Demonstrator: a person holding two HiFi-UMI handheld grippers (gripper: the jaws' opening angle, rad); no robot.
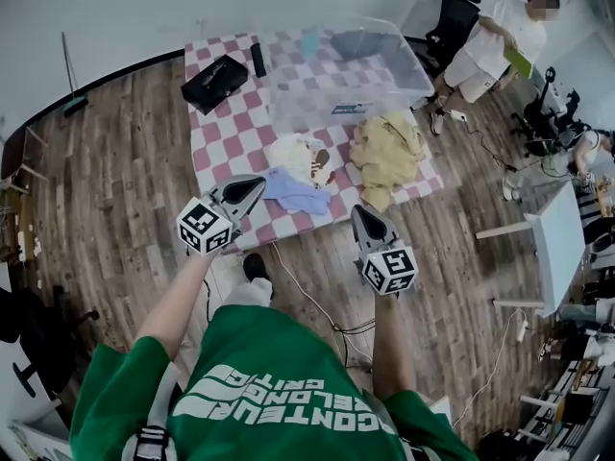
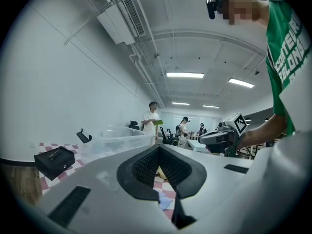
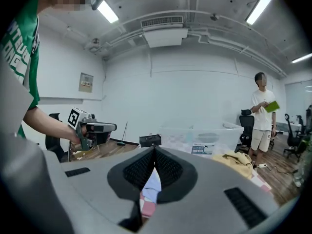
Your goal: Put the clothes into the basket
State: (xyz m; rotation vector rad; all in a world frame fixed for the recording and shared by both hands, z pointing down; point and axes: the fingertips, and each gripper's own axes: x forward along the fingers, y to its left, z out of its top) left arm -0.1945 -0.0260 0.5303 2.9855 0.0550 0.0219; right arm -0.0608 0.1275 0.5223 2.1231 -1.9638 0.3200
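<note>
A clear plastic basket [image 1: 336, 70] stands at the back of the checkered table [image 1: 226, 137]. In front of it lie a yellow garment [image 1: 387, 152], a white garment [image 1: 296, 154] and a blue garment [image 1: 296, 194]. My left gripper [image 1: 258, 183] hovers shut and holding nothing at the table's near edge, just left of the blue garment. My right gripper [image 1: 357, 211] is also shut and holds nothing, just off the front edge below the yellow garment. In the right gripper view the basket [image 3: 204, 139] and yellow garment [image 3: 239, 159] lie beyond the shut jaws, and blue cloth [image 3: 153, 182] shows under them.
A black box [image 1: 214, 83] and a black remote [image 1: 258, 59] lie on the table's back left. A person [image 1: 495, 46] stands by an office chair [image 1: 452, 17] at the far right. A white table [image 1: 557, 243] stands right. Cables [image 1: 327, 315] run on the wooden floor.
</note>
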